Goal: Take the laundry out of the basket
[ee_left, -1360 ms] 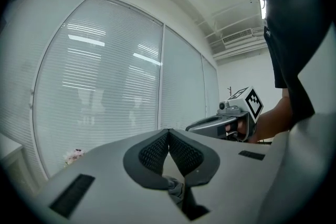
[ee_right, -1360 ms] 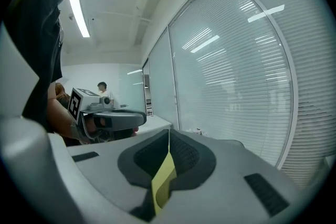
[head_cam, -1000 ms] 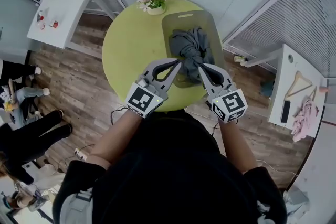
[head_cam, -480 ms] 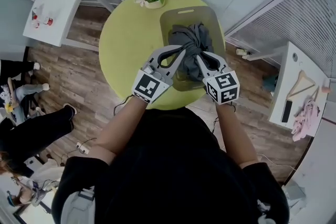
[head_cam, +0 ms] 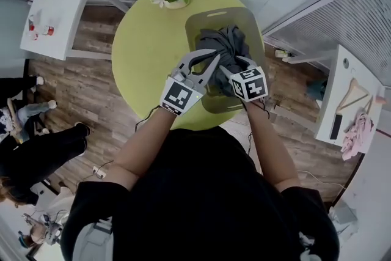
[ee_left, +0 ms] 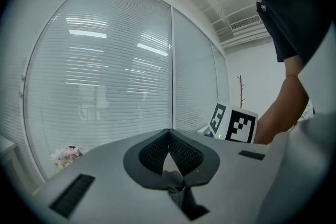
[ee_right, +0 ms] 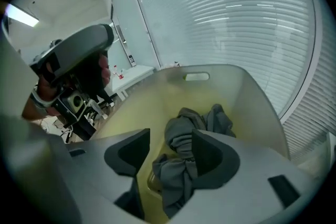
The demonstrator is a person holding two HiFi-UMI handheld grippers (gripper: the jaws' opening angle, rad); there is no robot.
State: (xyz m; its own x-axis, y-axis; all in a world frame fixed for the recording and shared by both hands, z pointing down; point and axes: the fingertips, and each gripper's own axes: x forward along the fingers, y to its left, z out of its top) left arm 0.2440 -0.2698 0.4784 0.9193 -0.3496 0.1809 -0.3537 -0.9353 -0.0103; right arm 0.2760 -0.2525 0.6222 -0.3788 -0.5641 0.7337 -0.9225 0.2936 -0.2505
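**Left tongs clamped on the laundry, right tongs opening**

Head view: a translucent basket [head_cam: 217, 13] stands on the round green table [head_cam: 146, 52], with a grey garment [head_cam: 223, 43] bunched inside. The left gripper [head_cam: 214, 58] and right gripper [head_cam: 231, 68] both reach it.

Left gripper view: the tongs are together, pinching a grey fold.

Right gripper view: the pads [ee_right: 128, 152] are opening, with the garment between them, in the basket.
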